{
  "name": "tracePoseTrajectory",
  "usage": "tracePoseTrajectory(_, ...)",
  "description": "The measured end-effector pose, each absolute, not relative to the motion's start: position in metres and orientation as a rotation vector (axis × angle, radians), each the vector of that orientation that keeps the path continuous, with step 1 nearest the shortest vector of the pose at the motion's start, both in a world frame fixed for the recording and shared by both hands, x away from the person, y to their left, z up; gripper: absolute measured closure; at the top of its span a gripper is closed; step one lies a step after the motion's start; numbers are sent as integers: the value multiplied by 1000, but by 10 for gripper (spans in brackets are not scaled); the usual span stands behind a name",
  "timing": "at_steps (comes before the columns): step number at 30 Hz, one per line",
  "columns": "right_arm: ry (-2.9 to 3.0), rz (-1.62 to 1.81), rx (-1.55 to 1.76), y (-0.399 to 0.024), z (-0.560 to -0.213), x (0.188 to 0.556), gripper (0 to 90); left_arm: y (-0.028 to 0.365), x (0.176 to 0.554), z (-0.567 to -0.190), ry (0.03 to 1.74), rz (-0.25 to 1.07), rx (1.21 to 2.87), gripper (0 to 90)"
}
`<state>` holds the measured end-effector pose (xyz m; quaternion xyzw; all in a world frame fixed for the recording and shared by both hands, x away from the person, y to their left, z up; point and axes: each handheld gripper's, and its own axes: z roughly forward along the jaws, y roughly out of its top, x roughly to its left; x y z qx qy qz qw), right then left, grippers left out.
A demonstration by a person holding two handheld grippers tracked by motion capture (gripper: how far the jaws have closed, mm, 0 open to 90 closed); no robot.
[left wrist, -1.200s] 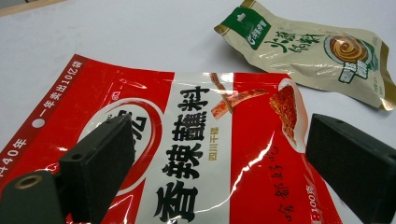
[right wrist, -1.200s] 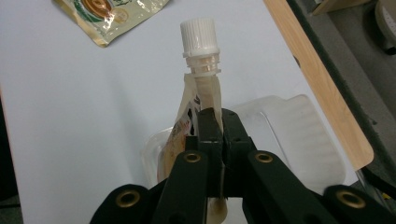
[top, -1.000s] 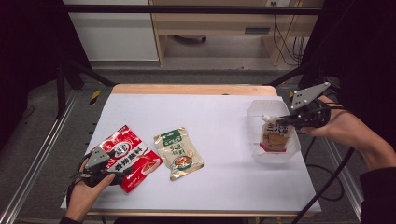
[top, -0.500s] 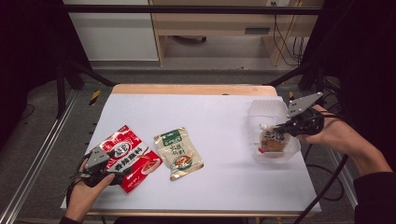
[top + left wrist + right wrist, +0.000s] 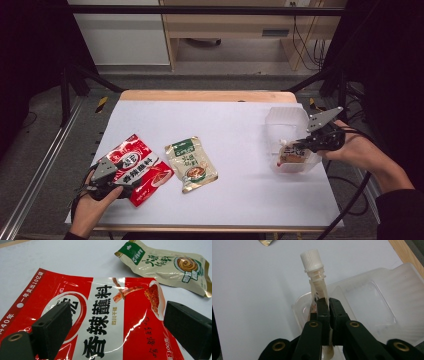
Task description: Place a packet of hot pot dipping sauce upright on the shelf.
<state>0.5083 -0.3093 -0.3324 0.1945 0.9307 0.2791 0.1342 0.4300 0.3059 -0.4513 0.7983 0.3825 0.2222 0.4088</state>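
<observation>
A spouted pouch (image 5: 291, 156) with a white screw cap (image 5: 312, 258) hangs in the near half of a clear plastic container (image 5: 287, 120) at the table's right. My right gripper (image 5: 300, 146) is shut on the pouch's neck just below the spout (image 5: 329, 307). Whether the pouch rests on the container's bottom I cannot tell. At the front left lies a red sauce packet (image 5: 140, 167) flat on the table. My left gripper (image 5: 124, 180) stands open over it, one jaw on either side of its printed face (image 5: 105, 322), and the pads do not press it.
A beige packet with a green top (image 5: 191, 164) lies beside the red one, toward the middle (image 5: 167, 267). The container's far half (image 5: 374, 297) holds nothing. The white table (image 5: 225, 125) has a wooden far edge, and black cables trail off its right side.
My right gripper has come down with the pouch, which now sits lower in the container. The left gripper and both packets have not moved.
</observation>
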Motion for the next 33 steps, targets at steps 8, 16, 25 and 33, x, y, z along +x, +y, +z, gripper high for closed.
tracePoseTrajectory(8,2665,752,631,-311,-331,502,615,307,430,-451,967,566,2012,80)
tracePoseTrajectory(16,2570,745,610,-297,-320,494,219,306,430,-452,964,573,2020,78)
tracePoseTrajectory(25,2477,818,552,-270,-302,481,80,302,430,-454,961,591,2044,75)
tracePoseTrajectory(33,2367,755,567,-219,-294,461,132,302,429,-452,956,601,2043,73)
